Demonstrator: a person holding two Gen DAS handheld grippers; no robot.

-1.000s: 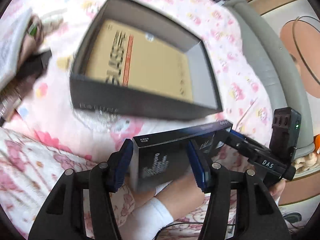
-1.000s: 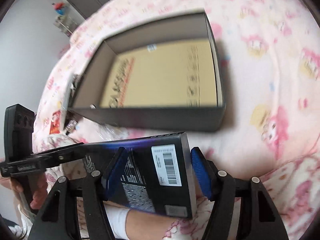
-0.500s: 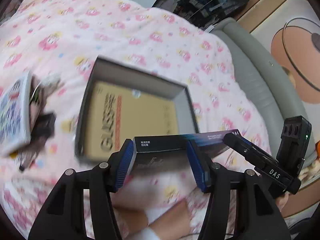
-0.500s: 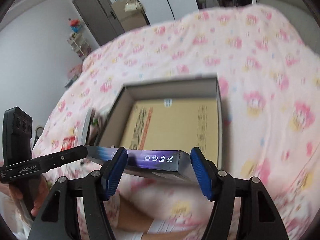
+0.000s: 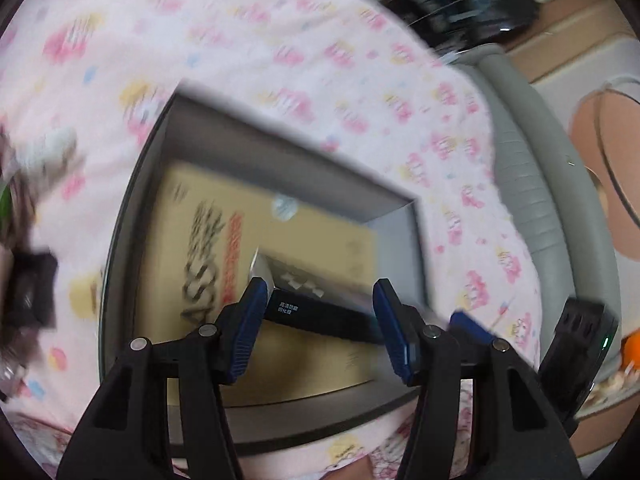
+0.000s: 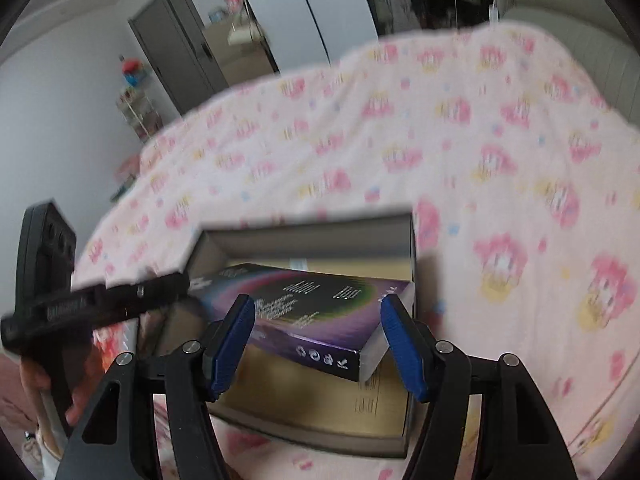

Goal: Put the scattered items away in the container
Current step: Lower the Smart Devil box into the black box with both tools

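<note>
Two grippers tilt down together, we see our left gripper (image 5: 318, 320) and right gripper (image 6: 316, 336) each squeezing one end of the dark flat box (image 6: 308, 304), held just above the open container (image 6: 404, 446) on the pink blanket (image 6: 480, 168).

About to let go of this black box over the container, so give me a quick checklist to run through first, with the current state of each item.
1. Left gripper clamped on the black box: ok, its pads meet one end.
2. Right gripper clamped on the other end: ok.
3. Box over the open container: ok in both wrist views.
4. Box level: not ok, it sits tilted.
5. Container floor free: ok, only the tan cardboard insert lies there.
6. Box clear of the container walls: cannot tell, the pictures are blurred.
</note>
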